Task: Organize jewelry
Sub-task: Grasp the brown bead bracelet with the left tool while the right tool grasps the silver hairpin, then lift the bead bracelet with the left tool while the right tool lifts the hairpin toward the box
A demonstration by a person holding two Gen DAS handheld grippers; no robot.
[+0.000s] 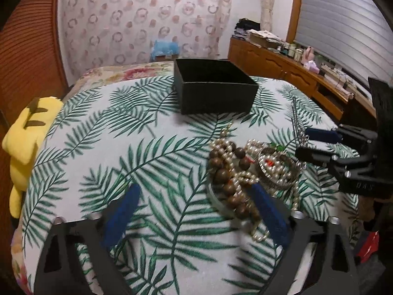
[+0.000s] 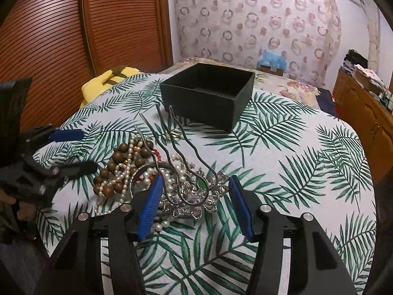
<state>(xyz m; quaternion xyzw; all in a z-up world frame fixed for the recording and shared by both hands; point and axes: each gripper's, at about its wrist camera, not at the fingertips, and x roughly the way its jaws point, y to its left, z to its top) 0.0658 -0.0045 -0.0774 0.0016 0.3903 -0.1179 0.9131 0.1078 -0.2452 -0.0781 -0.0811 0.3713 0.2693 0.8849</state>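
The flowery silver hair comb (image 2: 194, 196) sat right in front of the right gripper (image 2: 196, 204), jaws spread either side of its head and not pinching it yet, so I'd say it was mid-pickup. Next it'd need to close and carry it back to the black box (image 2: 208, 93). The left gripper (image 1: 194, 211) was open too, one finger against the bead pile (image 1: 235, 172) on the leafy desk (image 2: 294, 172), holding nothing.
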